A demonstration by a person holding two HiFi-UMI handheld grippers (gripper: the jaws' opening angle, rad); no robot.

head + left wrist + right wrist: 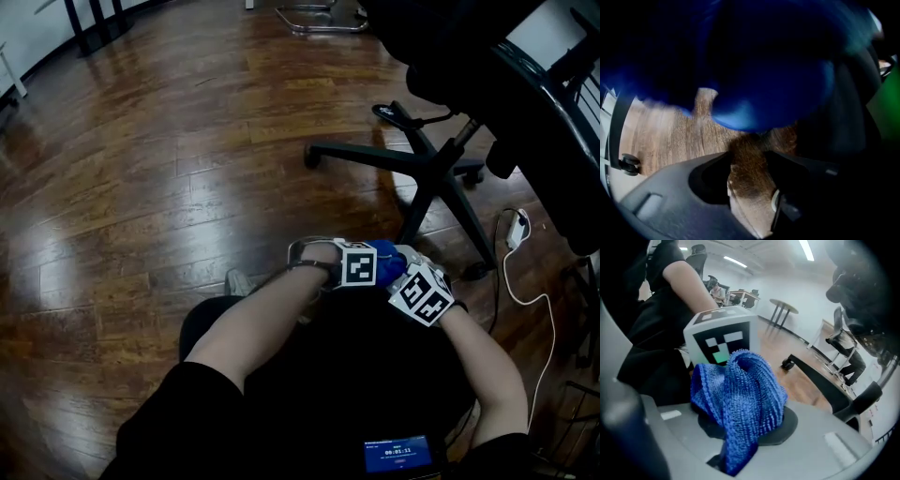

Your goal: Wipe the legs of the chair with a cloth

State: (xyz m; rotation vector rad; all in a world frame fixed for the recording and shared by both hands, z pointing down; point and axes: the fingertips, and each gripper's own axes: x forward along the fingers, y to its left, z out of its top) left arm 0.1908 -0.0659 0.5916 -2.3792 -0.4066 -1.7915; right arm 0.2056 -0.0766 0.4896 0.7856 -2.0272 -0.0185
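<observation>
The right gripper [405, 272] clamps the blue cloth [738, 399] in its fingers; the left gripper's [750, 173] fingers stand wide, empty. The chair legs [441, 178] lie ahead and right, nearest the right gripper.

Head cam sits up top, looking steeply down at the floor [187, 141] and chair legs [441, 178] just ahead. Left gripper view aims down at that same floor, with the cloth [764, 70] blurred right against the lens. Right gripper view looks low across the room, cloth up close, and shares the chair legs with the head cam.
</observation>
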